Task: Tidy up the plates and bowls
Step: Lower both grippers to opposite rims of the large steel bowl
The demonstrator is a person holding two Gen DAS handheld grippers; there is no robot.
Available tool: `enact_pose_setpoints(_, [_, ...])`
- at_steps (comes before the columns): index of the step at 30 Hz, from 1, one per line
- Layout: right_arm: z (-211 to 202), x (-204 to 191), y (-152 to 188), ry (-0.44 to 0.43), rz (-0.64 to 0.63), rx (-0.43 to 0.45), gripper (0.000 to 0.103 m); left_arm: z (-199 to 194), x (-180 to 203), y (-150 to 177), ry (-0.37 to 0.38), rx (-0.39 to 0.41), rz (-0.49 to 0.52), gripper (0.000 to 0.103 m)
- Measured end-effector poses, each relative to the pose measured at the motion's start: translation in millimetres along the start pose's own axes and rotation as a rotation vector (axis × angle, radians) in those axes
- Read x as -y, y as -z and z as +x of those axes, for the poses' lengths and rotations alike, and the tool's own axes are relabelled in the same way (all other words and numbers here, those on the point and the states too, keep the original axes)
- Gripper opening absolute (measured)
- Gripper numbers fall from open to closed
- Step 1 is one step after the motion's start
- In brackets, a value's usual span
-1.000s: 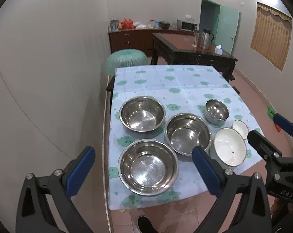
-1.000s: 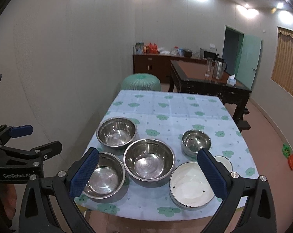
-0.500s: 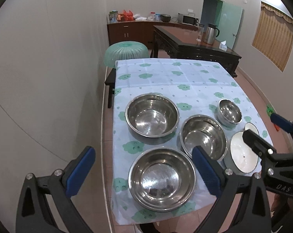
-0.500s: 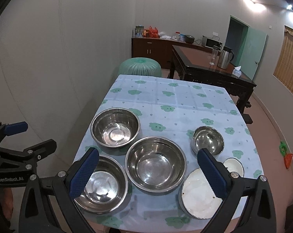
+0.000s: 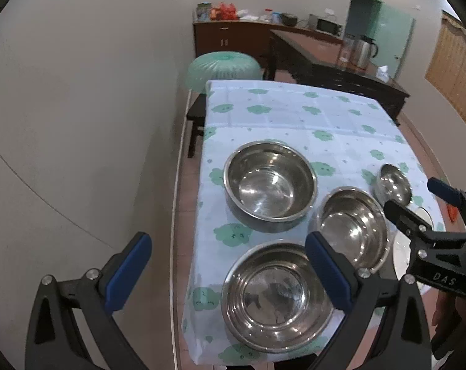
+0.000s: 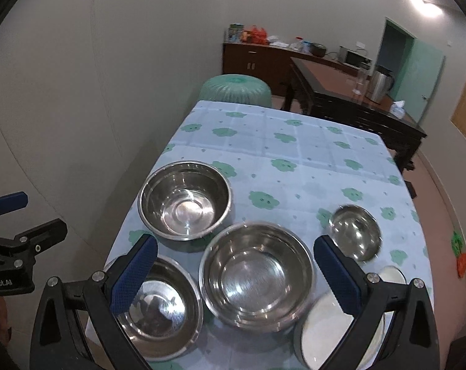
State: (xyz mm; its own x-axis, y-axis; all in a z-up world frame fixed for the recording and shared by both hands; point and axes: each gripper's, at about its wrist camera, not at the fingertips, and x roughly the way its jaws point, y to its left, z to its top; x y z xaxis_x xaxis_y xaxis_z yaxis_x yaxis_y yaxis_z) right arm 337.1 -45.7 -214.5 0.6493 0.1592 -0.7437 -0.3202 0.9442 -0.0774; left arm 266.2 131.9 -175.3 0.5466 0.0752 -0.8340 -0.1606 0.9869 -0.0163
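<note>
Both grippers, left gripper (image 5: 226, 266) and right gripper (image 6: 233, 271), are sporting black frames, blue textured pads (image 6: 134, 273), silver screws (image 5: 92, 274), white lettering.

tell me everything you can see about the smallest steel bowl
The smallest steel bowl is a round, shiny, stainless-looking bowl, upright and empty, with a thin rolled rim. It sits on the flowered tablecloth toward the table's right side, beyond the white dishes, apart from the larger bowls. Neither gripper touches it. It looks slightly motion-blurred.
</note>
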Motion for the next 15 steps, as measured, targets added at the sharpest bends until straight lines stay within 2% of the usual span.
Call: enact_pose_setpoints(15, [109, 21, -38, -0.100, -0.070, -0.123, 0.102, 72, 2, -28, -0.113, -0.120, -0.081, 0.101])
